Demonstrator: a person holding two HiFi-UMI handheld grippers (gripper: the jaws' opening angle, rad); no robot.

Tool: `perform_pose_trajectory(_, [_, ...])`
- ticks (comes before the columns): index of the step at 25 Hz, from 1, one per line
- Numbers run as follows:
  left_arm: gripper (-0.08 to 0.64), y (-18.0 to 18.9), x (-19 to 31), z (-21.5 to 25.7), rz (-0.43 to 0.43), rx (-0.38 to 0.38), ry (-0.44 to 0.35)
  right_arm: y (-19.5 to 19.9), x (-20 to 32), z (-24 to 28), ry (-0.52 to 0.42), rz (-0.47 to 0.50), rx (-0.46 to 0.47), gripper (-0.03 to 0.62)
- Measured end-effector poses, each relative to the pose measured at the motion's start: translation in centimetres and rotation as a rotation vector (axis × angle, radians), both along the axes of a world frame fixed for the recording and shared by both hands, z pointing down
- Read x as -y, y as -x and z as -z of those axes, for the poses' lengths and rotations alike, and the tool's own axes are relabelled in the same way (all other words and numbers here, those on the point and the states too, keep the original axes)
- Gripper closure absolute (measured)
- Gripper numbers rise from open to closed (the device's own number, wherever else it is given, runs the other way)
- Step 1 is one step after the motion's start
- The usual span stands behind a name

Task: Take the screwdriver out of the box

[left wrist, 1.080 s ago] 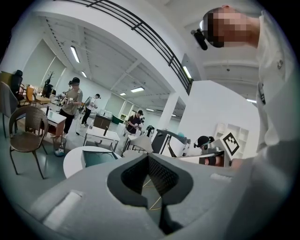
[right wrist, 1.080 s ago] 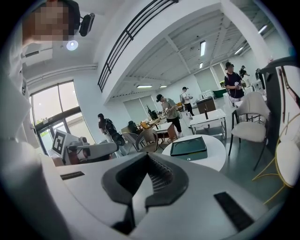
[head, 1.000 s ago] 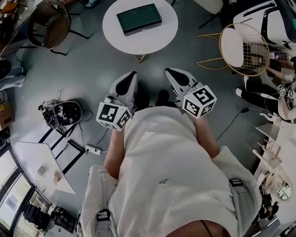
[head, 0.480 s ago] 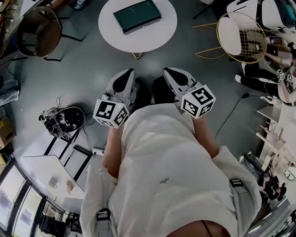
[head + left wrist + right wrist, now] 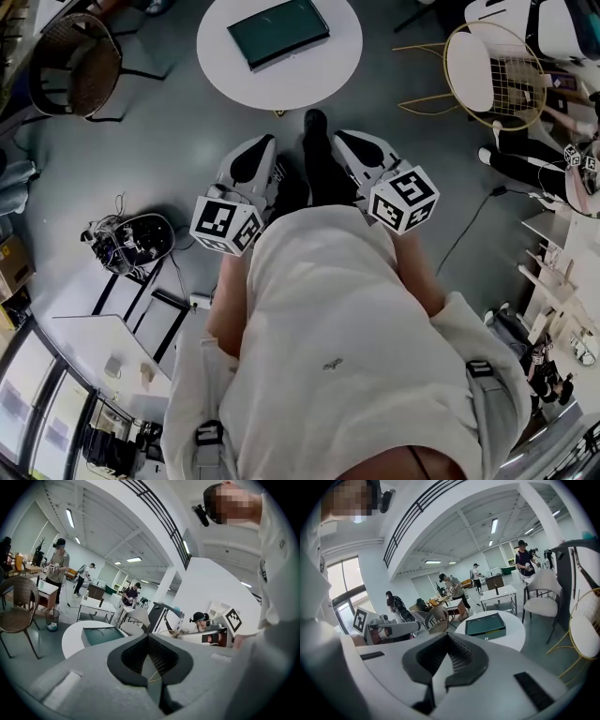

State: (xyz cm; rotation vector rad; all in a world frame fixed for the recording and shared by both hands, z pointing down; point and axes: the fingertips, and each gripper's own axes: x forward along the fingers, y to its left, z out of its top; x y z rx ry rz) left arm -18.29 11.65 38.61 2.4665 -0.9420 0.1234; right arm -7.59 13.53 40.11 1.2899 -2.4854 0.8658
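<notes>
A dark green box (image 5: 278, 31) lies with its lid shut on a round white table (image 5: 319, 84) ahead of me; no screwdriver shows. The left gripper view has the box (image 5: 101, 634) low at the left, and the right gripper view has the box (image 5: 485, 625) on the table (image 5: 511, 637) in the middle distance. My left gripper (image 5: 265, 143) and right gripper (image 5: 341, 140) are held side by side in front of the person's torso, well short of the table. Both are shut with nothing in them, as each gripper's own view shows (image 5: 148, 637) (image 5: 447, 637).
A dark wicker chair (image 5: 75, 61) stands left of the table and a white wire-frame chair (image 5: 492, 75) to its right. A tangle of cables and gear (image 5: 131, 234) lies on the floor at the left. The person's black shoe (image 5: 315, 127) is between the grippers. Other people stand further back.
The person has stepped toward the table, and a black shoe now shows ahead between the grippers. Both grippers stay shut and in the same pose.
</notes>
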Motion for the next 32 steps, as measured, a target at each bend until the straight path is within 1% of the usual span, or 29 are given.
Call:
perform_pose_trajectory(3, [0.549, -0.7, 1.8, 0.9, 0.018, 0.005, -0.011, -0.6, 2.6, 1.0, -0.029, 0.013, 0.01, 0.586])
perform_pose_trajectory(10, [0.549, -4.0, 6.6, 2.9, 0.02, 0.039, -0.059, -2.5, 9.2, 2.1, -0.068, 0.06, 0.033, 0.586])
perform_pose_trajectory(14, [0.549, -5.5, 8.8, 3.2, 0.046, 0.051, -0.061, -3.5, 12.0, 2.0, -0.066, 0.092, 0.049, 0.586])
perform_pose_trajectory(19, [0.549, -7.0, 11.0, 2.0, 0.087, 0.078, -0.026, -4.8, 14.4, 0.5, -0.026, 0.154, 0.058, 0.586])
perform_pose_trajectory(26, [0.549, -8.5, 12.9, -0.2, 0.159, 0.074, 0.059, -5.7, 15.6, -1.9, 0.053, 0.248, 0.064, 0.586])
perform_pose_trajectory(29, [0.549, -9.5, 13.2, -0.9, 0.155, 0.082, 0.084, -5.6, 16.2, -3.0, 0.081, 0.277, 0.061, 0.586])
perform_pose_trajectory(32, [0.549, -9.6, 13.2, -2.0, 0.137, 0.115, 0.107, -5.2, 16.7, -4.2, 0.114, 0.273, 0.069, 0.586])
